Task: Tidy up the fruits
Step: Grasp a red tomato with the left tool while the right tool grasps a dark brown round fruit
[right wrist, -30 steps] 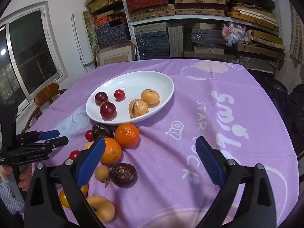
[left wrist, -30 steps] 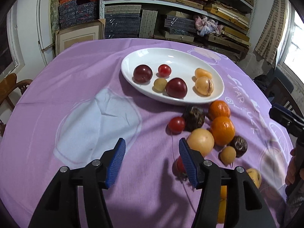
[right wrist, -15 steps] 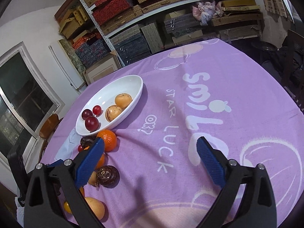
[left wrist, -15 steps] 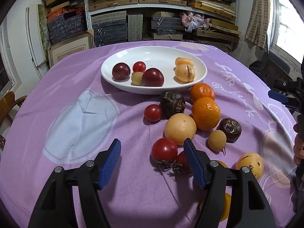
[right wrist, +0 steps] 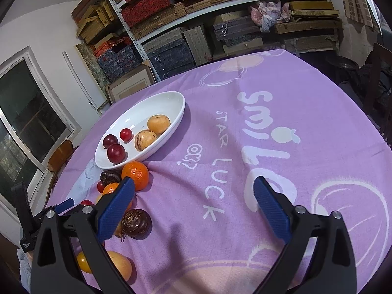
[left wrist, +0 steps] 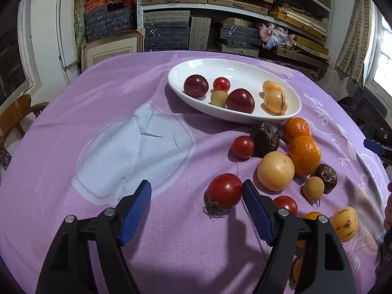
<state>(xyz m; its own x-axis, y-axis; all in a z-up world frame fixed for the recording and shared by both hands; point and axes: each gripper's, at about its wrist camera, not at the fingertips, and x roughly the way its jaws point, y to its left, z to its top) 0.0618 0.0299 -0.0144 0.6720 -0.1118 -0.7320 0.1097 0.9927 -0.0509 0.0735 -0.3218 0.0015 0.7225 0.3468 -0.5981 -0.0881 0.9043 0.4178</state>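
A white oval plate (left wrist: 291, 112) (right wrist: 178, 112) on the purple cloth holds two dark plums, a small red tomato and several yellow fruits. Loose fruits lie in front of it: a large red tomato (left wrist: 224, 191), a smaller tomato (left wrist: 243, 147), two oranges (left wrist: 303, 155), a pale round fruit (left wrist: 275, 171) and dark passion fruits (left wrist: 265, 138). My left gripper (left wrist: 197, 197) is open and empty, the large tomato just inside its right finger. My right gripper (right wrist: 193, 203) is open and empty over bare cloth, right of an orange (right wrist: 135, 175) and a dark fruit (right wrist: 136, 223).
A pale blue cloth patch (left wrist: 132, 152) lies left of the fruits. Shelves of boxes (left wrist: 196, 12) stand behind the round table. A wooden chair (left wrist: 14, 112) stands at the left edge. The left gripper shows in the right wrist view (right wrist: 63, 204).
My left gripper has shifted left, so the large tomato now sits by its right finger. My right gripper has tilted and moved a little closer to the fruits.
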